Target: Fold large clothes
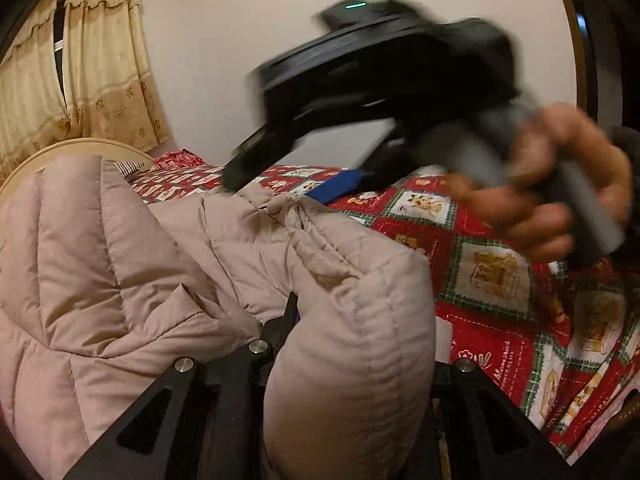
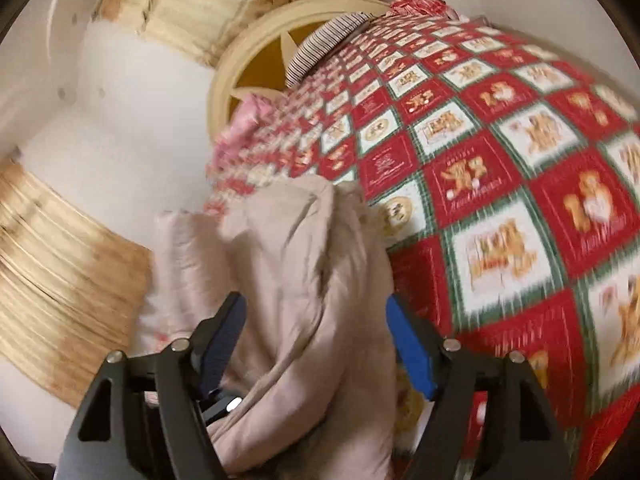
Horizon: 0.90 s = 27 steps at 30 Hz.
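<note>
A beige quilted puffer jacket (image 1: 132, 264) lies bunched on a bed covered with a red, white and green patchwork bedspread (image 1: 492, 276) printed with small bear pictures. In the left wrist view the jacket fills the lower left, heaped toward the cream headboard (image 1: 60, 152) end of the bed, and a thick padded fold of it rises straight up between the fingers of the left gripper (image 1: 344, 364). The jaws stand narrow and pinch that fold, which bulges out above them.

The right gripper (image 2: 316, 344) shows its two blue-padded fingers (image 2: 412, 348) spread wide, with the jacket's fabric lying loose in the gap between them and neither pad pressing on it. In the right wrist view the jacket sits at the bed's near edge, beside the drop to the pale floor (image 2: 120, 128), while the bedspread stretches away to the right and up toward the headboard, where a striped pillow (image 2: 320, 36) rests.

From the left wrist view the right gripper appears as a blurred black body above the bed, held by a hand (image 1: 560, 188) at the right edge; its tips seem to hang just over the jacket's far side, though the blur makes contact hard to judge. Yellow patterned curtains (image 1: 80, 72) hang behind the headboard.
</note>
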Motion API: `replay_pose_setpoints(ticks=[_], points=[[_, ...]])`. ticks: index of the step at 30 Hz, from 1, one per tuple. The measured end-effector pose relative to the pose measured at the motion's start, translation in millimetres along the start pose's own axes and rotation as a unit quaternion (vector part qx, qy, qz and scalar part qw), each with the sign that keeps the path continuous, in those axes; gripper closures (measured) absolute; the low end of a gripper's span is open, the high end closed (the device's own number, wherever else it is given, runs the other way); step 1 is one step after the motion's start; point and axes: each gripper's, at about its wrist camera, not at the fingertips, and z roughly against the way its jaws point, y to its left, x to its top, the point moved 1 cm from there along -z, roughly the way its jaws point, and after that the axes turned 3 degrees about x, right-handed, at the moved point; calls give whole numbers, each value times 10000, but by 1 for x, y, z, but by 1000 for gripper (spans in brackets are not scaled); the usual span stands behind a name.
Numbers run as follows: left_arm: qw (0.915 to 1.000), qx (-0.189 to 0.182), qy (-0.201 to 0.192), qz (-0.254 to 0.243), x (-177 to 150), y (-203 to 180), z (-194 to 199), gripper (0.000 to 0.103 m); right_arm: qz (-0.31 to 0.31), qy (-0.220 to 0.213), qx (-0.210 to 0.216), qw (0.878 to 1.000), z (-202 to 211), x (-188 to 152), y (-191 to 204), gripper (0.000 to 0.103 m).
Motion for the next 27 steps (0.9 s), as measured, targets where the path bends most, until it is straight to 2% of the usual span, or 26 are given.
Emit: replay_pose_setpoints(ticks=[2,3,7,9,11,13,16,18,20,21,23,25,27], points=[[10000,35,-70,-38,-4,4,3,81,293,208,-27,9993,-26,14,11,59],[9999,76,-116,-26,-5,5,5,81,461,364,-45,9983,-39,17,19,82],[9989,-160,-182,389,-8,21,13,81,1609,580,-202,9851,-78,15,53,83],[9986,-234,-122,451,-11,25,12,81,1459,729,-65,9866,-96,7,39,83],[9989,-275,-43,374,-13,22,6,81,988,815,70,9917,-111,0,8,85],[9992,-347,53,167,-15,13,-2,80,486,728,437,9952,-109,-6,-14,86],[9990,-391,215,-78,-13,12,-17,79,363,675,406,9962,-98,-9,-20,85],[9989,-413,219,-53,-14,14,-16,79,515,676,264,9960,-86,-10,-16,77],[9988,-474,151,47,-16,21,-16,79,543,801,61,9953,-68,-7,-9,64],[9986,-511,121,88,-17,24,-14,79,600,775,26,9952,-56,-3,-4,51],[9984,-545,102,100,-16,24,-14,79,1011,270,46,9945,-21,4,14,35],[9984,-552,77,76,-16,21,-16,79,1418,-310,424,9885,10,12,40,3],[9984,-559,51,88,-19,22,-12,79,1715,-472,1004,9789,17,17,64,0]])
